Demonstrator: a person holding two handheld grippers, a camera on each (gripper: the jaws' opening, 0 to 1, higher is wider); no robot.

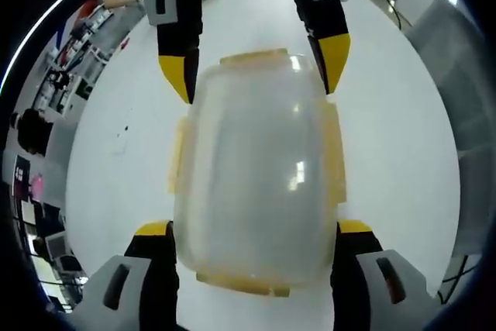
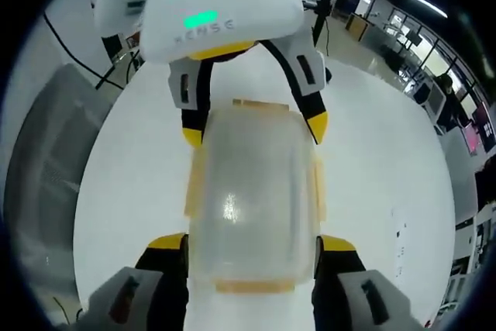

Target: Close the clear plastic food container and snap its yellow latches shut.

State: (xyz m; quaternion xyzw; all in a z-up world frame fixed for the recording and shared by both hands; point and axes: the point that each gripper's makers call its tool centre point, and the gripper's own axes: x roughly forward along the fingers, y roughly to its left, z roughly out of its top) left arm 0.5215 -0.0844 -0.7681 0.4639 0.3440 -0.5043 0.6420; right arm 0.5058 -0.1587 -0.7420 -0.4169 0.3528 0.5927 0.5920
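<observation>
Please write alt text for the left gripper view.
A clear container with yellow latches lies on a white table, its lid on. The left gripper straddles its near end; the right gripper straddles the far end.

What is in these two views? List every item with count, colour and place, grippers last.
Food container: one, clear plastic, lid on top, in the middle of the white table, between the two grippers.
Latches: four tabs visible, yellow, one on each edge of the lid; whether they are snapped down cannot be told.
Table: one, white, under the container.
Office background: desks and dark equipment, at the far edges, too small to detail.
Left gripper: one, grey and black with yellow tips, jaws spread at either side of one end of the container.
Right gripper: one, same colours, jaws spread at either side of the opposite end.
</observation>
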